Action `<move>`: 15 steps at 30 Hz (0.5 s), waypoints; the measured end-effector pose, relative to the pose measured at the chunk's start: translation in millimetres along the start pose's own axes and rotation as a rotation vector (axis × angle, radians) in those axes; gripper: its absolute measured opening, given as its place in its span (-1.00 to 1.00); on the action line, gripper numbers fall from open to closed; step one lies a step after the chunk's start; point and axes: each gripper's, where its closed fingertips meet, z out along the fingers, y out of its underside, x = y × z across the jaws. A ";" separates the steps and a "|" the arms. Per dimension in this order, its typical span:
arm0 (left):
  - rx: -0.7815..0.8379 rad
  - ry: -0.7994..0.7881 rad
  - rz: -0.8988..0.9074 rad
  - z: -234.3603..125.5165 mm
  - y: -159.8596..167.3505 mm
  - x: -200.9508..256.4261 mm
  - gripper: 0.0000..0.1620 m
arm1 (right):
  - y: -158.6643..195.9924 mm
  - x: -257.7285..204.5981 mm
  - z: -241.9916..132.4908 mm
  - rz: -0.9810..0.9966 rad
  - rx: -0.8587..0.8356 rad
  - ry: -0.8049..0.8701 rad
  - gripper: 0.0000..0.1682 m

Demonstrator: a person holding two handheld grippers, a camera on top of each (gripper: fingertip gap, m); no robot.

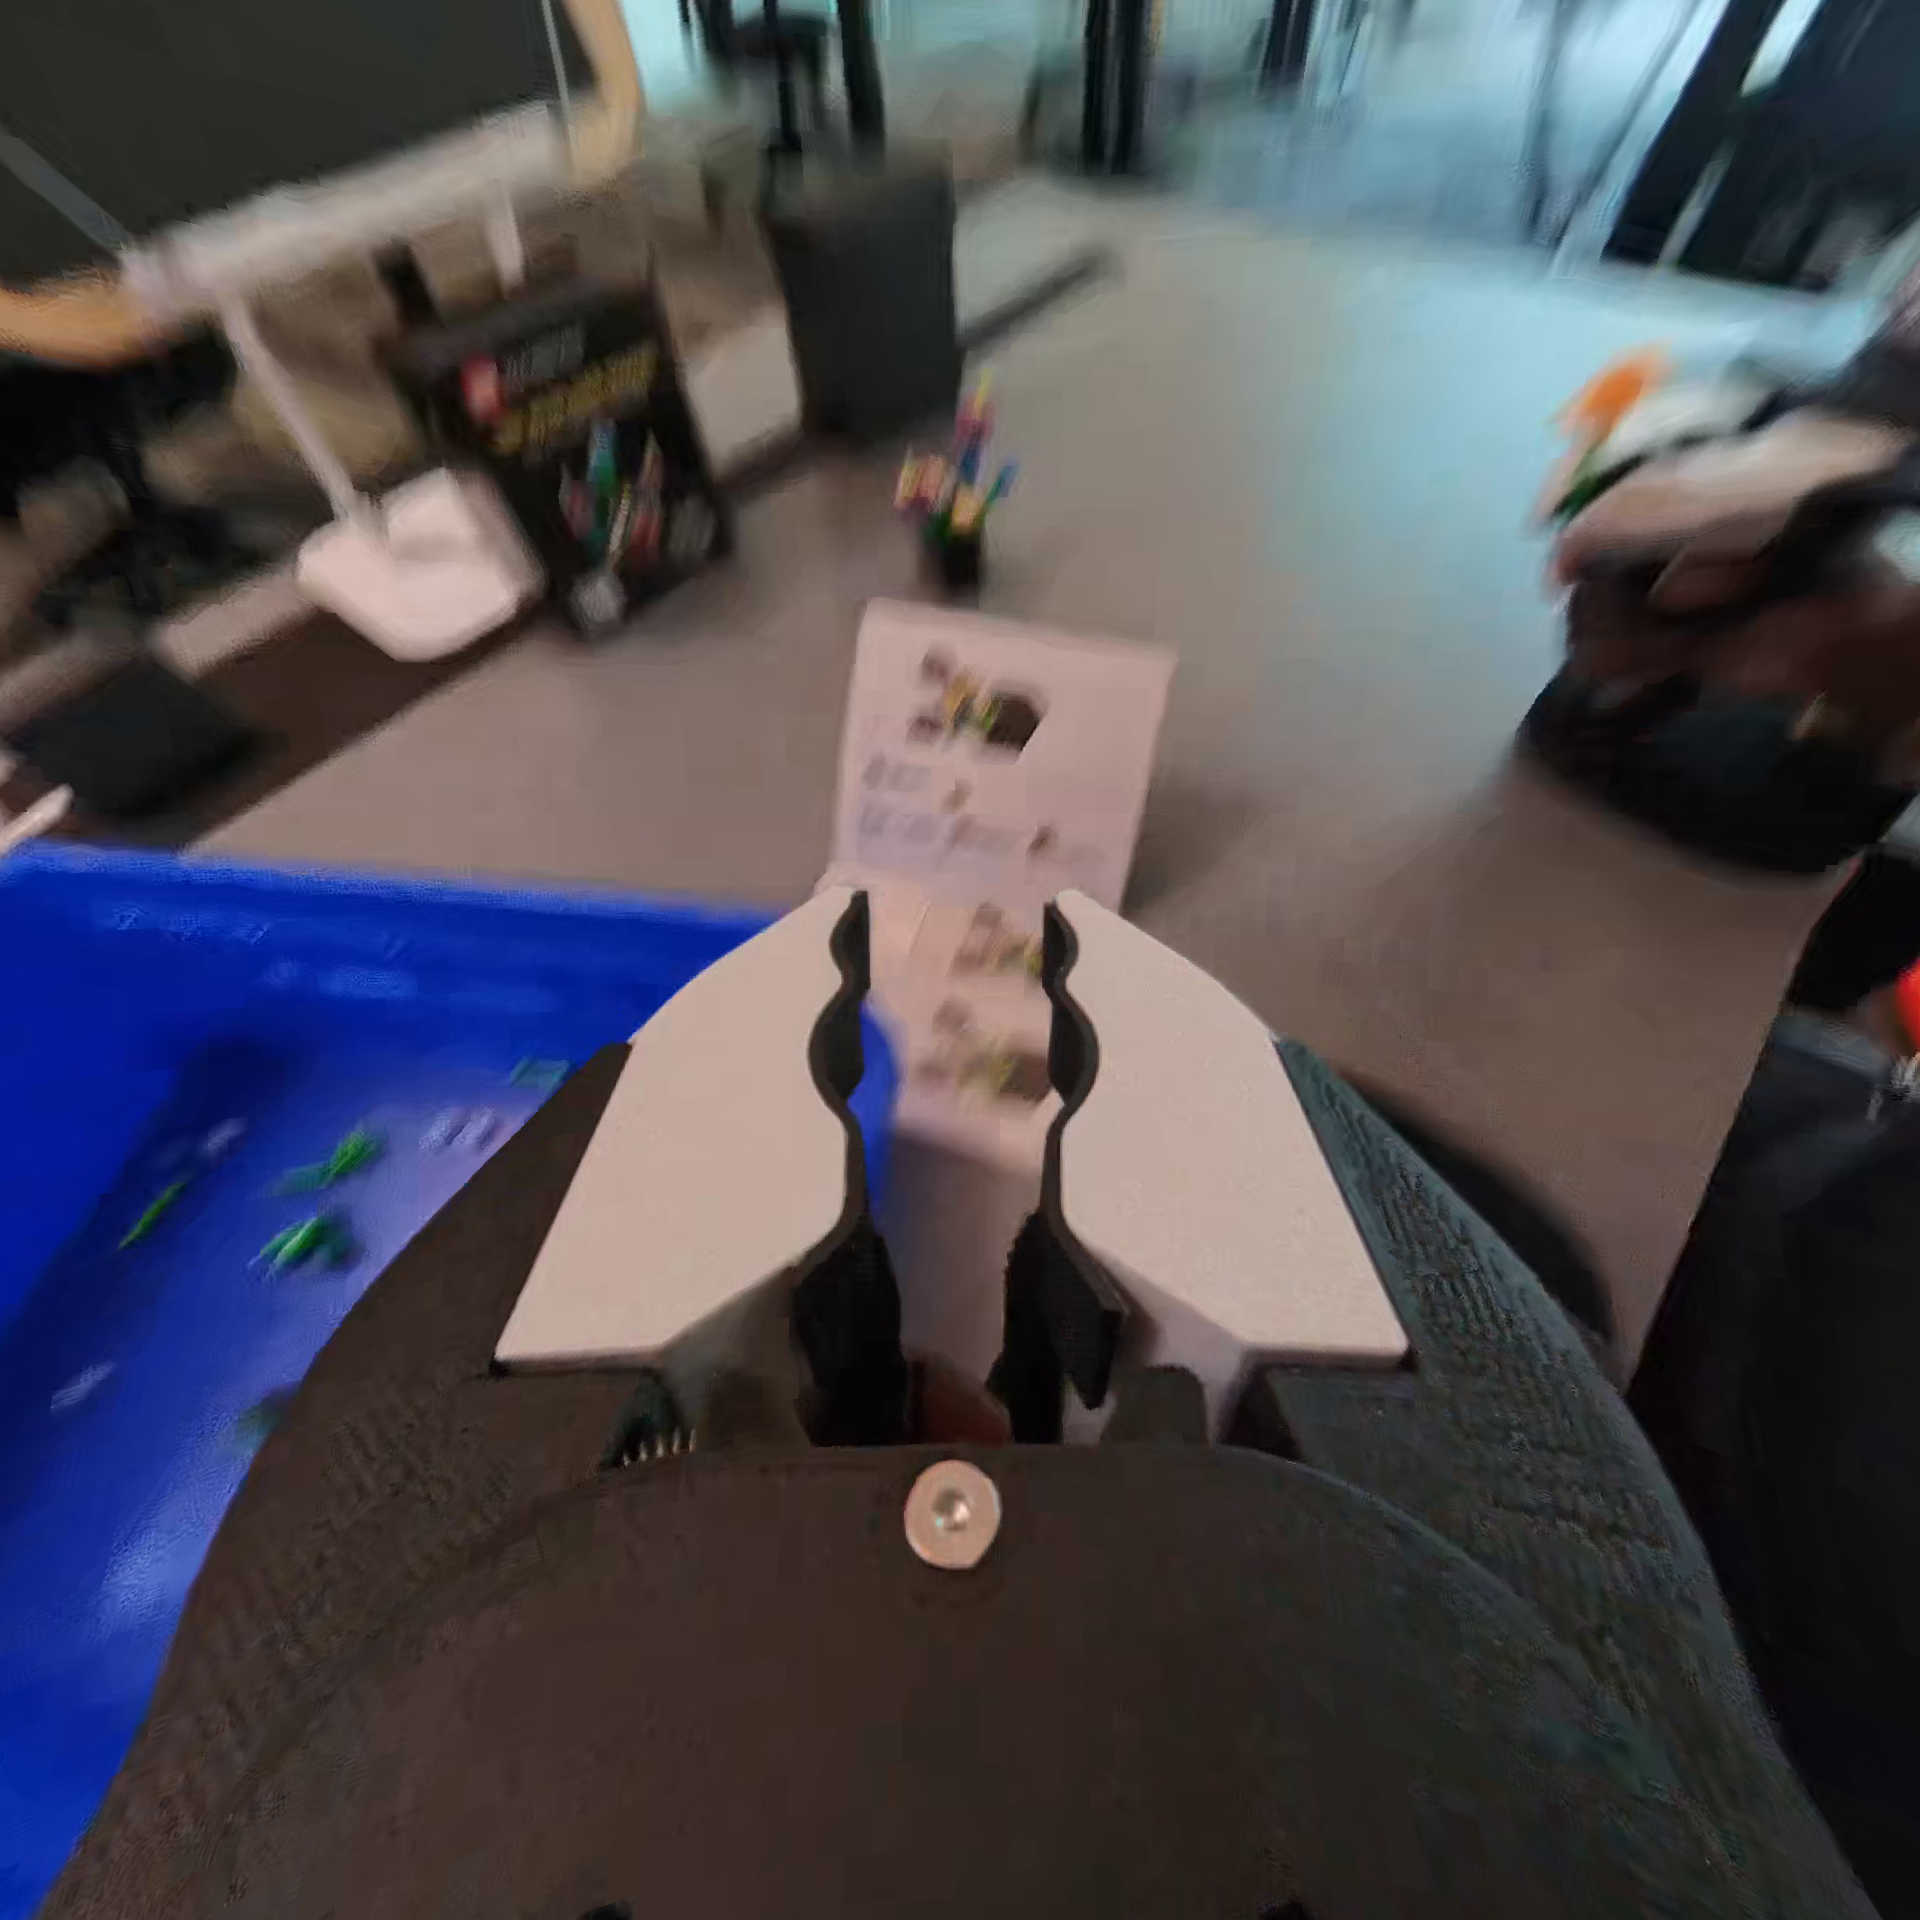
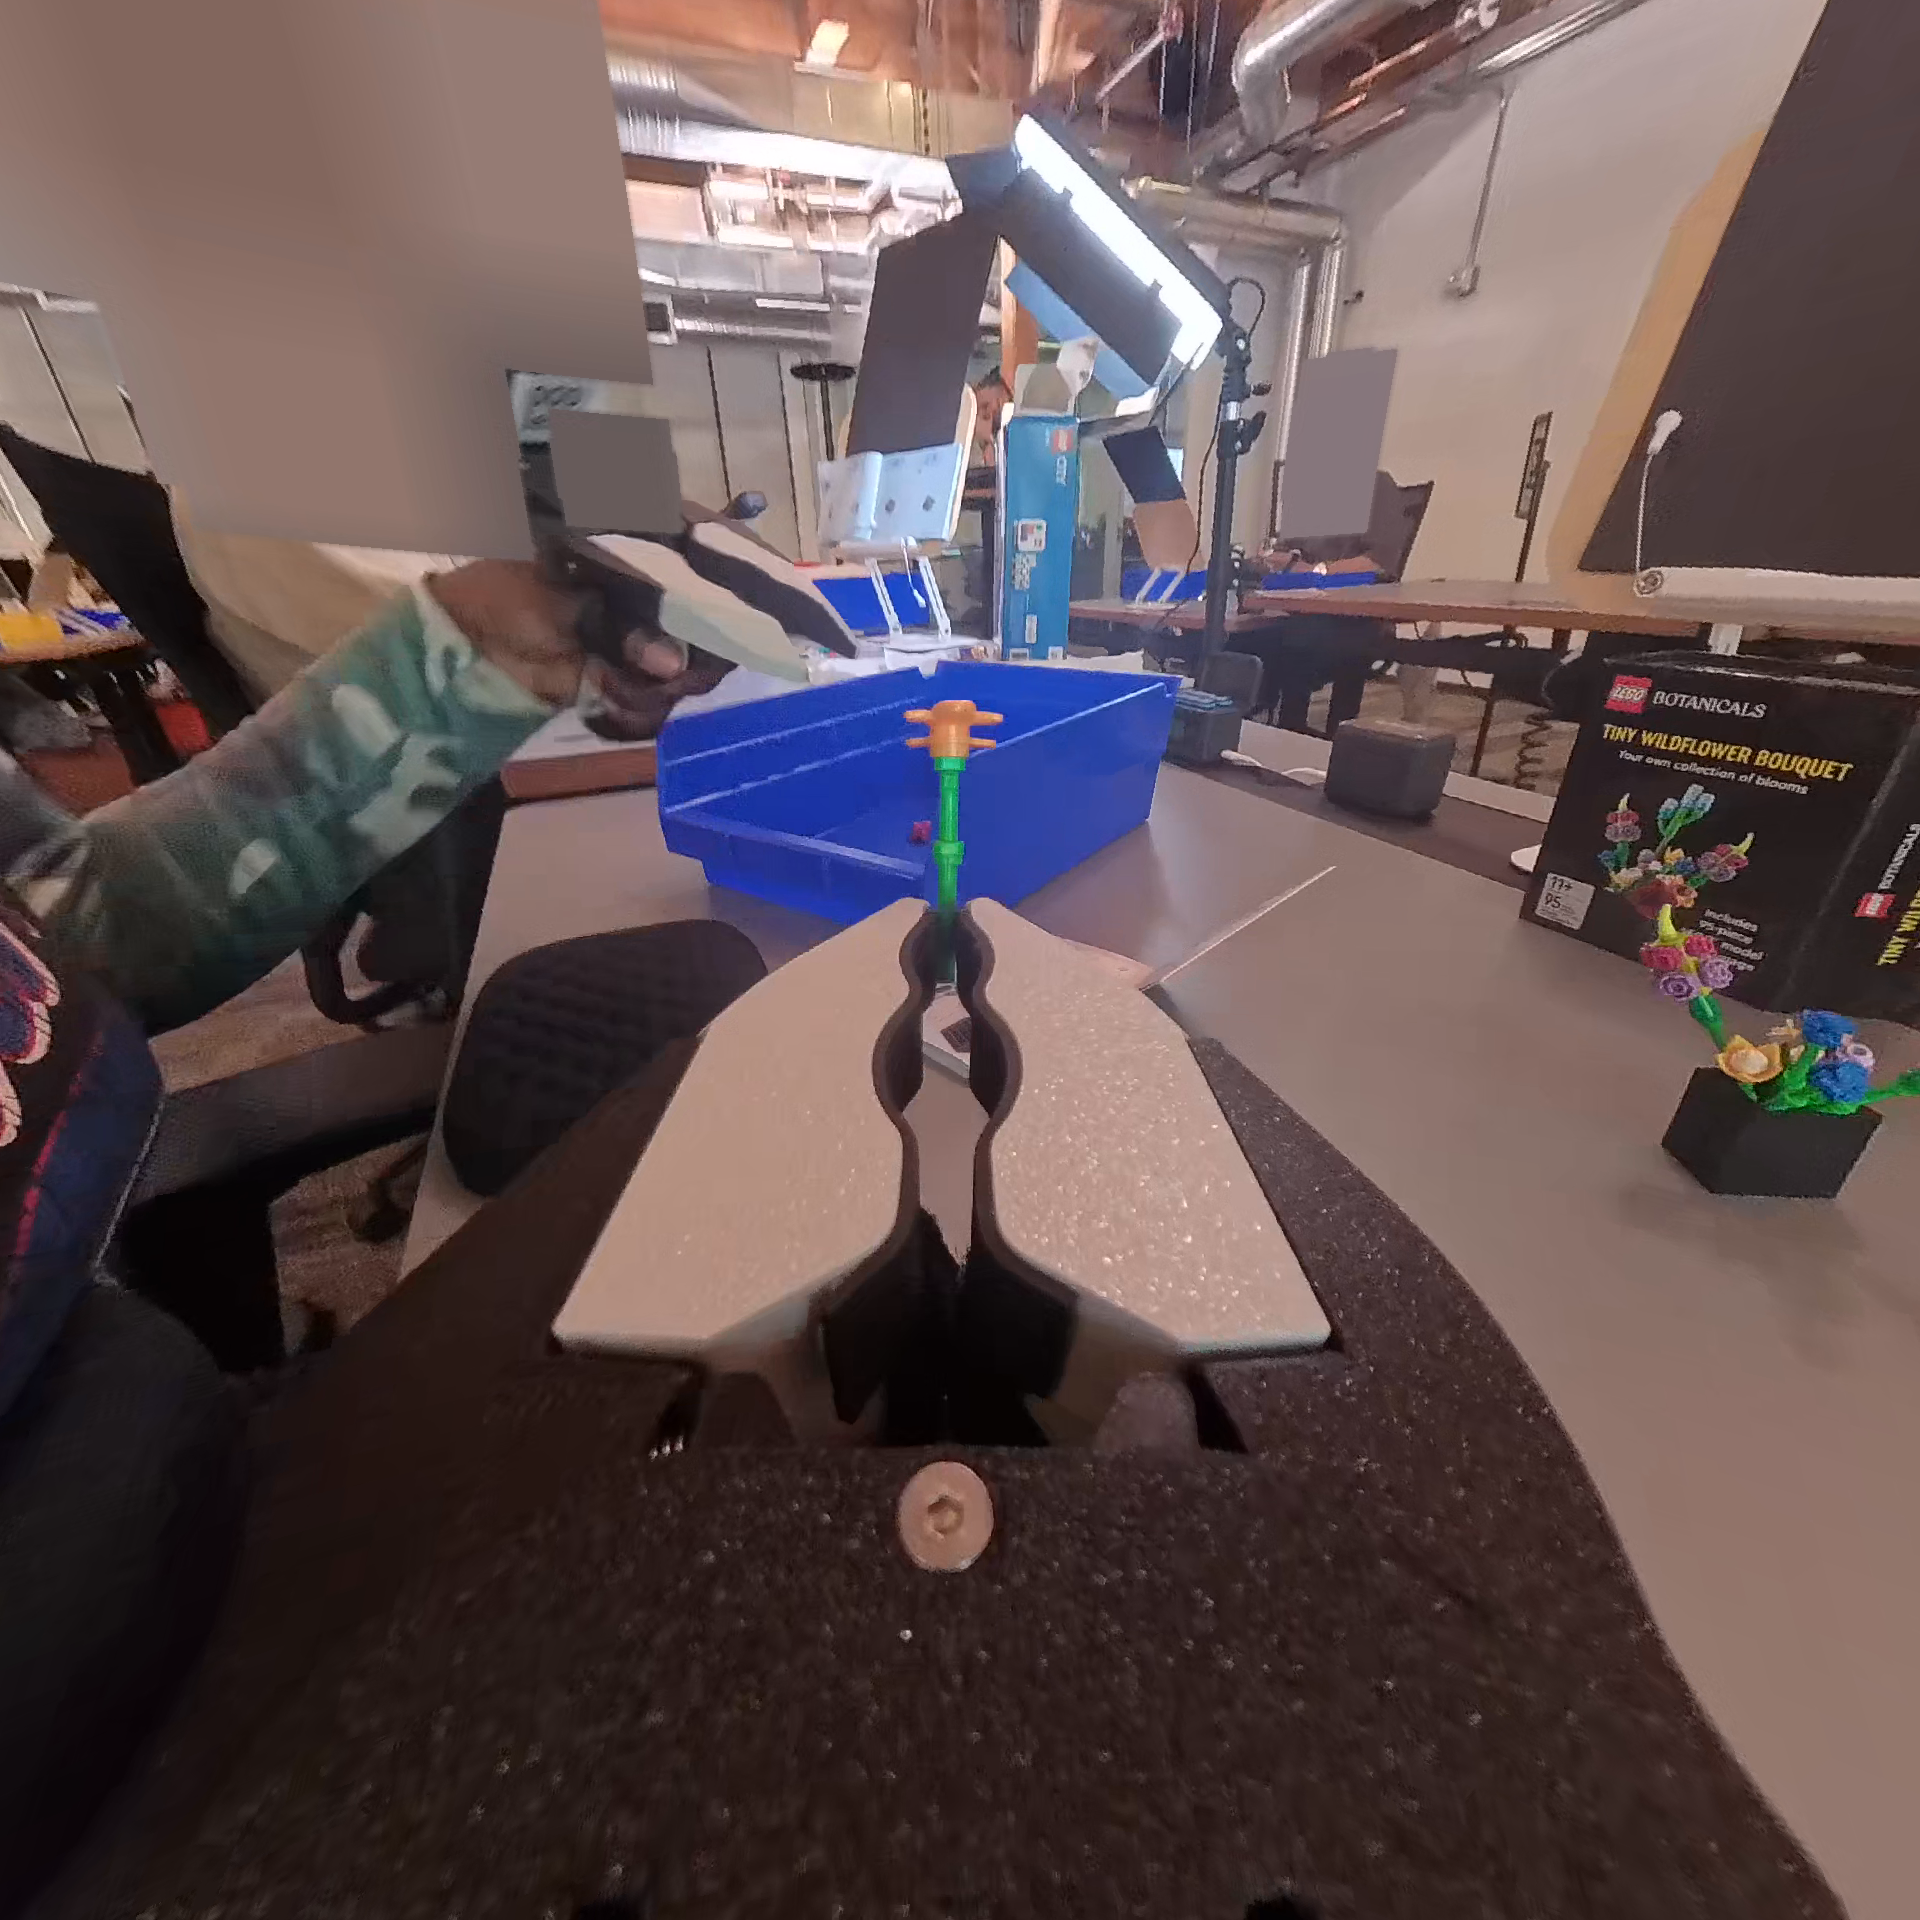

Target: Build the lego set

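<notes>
My right gripper (image 2: pixel 948 914) is shut on the bottom of a green lego stem (image 2: pixel 945 821) topped with an orange flower piece (image 2: pixel 952 727), held upright above the grey table (image 2: pixel 1351 1039). My left gripper (image 1: pixel 954 909) is open and empty, above the right edge of a blue bin (image 1: pixel 156 987) that holds loose green pieces (image 1: pixel 312 1195). The left wrist view is blurred. The left gripper also shows in the right wrist view (image 2: pixel 727 613), held by a hand over the blue bin (image 2: pixel 1060 790). A built flower bouquet in a black pot (image 2: pixel 1777 1091) stands at the right.
An instruction sheet (image 1: pixel 997 769) lies on the table past my left fingers. The black set box (image 2: pixel 1745 821) stands at the right; it also shows in the left wrist view (image 1: pixel 582 447). A black chair back (image 2: pixel 582 1029) sits at the table's near left edge. The grippers' ends are close to 20 cm from one another.
</notes>
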 end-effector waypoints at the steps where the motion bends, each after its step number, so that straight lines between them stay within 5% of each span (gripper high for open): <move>1: -0.149 -0.012 0.021 -10.3 12.3 -19.6 -0.60 | -1.3 0.2 -1.7 0.010 0.016 -0.004 -0.96; 4: -0.481 -0.096 0.108 -30.2 42.9 -86.6 -0.63 | -7.2 0.2 -6.1 0.024 0.063 -0.016 -0.96; 8: -0.790 0.038 0.017 -18.3 97.4 -129.6 -0.71 | -7.9 -3.1 -7.8 0.020 0.078 -0.036 -0.97; 15: -0.983 0.113 -0.045 9.8 154.9 -156.9 -0.74 | -7.3 -7.8 -8.8 0.011 0.085 -0.072 -0.96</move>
